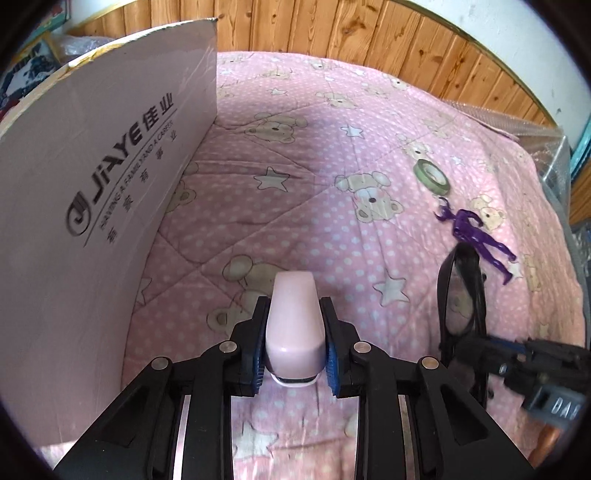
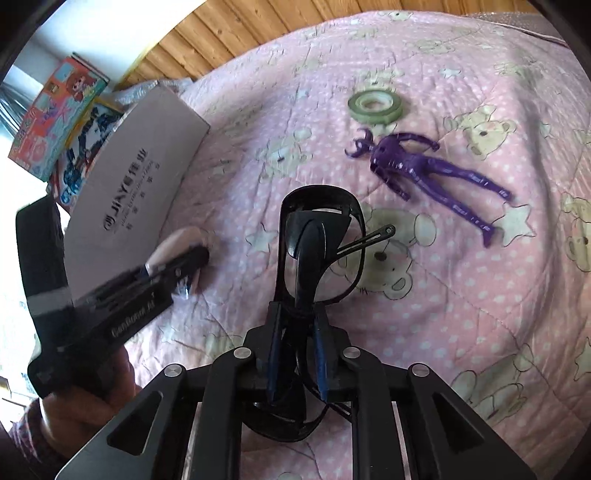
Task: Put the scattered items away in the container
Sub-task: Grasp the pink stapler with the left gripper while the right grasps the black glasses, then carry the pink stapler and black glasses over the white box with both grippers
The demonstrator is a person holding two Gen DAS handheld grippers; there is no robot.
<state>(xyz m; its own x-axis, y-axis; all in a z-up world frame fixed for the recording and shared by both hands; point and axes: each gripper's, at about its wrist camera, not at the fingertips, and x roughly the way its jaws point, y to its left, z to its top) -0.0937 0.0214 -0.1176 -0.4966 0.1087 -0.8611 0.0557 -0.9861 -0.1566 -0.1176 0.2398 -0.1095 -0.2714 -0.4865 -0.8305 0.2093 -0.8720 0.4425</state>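
Left gripper (image 1: 293, 354) clamping a pink bottle (image 1: 293, 314), right gripper (image 2: 297, 354) squeezing black glasses (image 2: 319, 243), box (image 1: 92, 206) showing "JiAYE" — tape (image 2: 375, 105), purple figure (image 2: 424, 166) lying on quilt (image 2: 480, 295), toy boxes (image 2: 55, 114) appearing in right view only.

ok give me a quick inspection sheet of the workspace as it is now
surface: pink bear-print quilt on a bed
job's things: cardboard box standing at left; green tape roll and purple figure lying loose, apart
clutter: toy boxes behind the cardboard box
grippers: left hand-held gripper shut on pink bottle; right hand-held gripper shut on black glasses
cables: nothing seen
surroundings: wood-panel wall
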